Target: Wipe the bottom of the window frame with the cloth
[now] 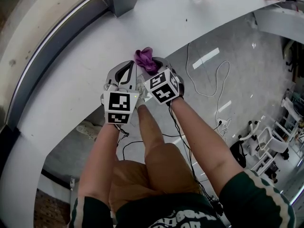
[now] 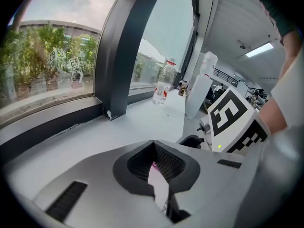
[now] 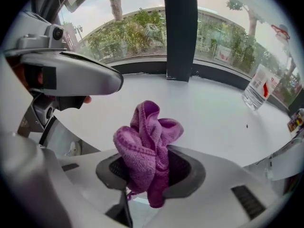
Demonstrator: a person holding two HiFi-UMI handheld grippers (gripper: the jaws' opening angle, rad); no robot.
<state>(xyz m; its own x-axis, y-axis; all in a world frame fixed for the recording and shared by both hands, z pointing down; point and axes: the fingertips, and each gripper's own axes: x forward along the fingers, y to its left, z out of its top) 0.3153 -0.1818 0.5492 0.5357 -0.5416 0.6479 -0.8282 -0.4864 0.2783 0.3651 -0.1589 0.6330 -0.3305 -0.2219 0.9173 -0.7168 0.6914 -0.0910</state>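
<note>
Right tool [image 3: 151,174] pinches the crumpled purple terry cloth [image 3: 148,148] by its lower folds, the bunch standing proud of the tips; likely so a soft wad leads onto the dark grey bottom rail of the window frame [image 3: 142,69], well ahead across the white curved tabletop [image 3: 213,113]; left tool [image 2: 153,144] pressed together, empty, just beside; both forearms stretched forward, side by side.

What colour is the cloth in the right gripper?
The cloth is purple; it shows best in the right gripper view.
</note>
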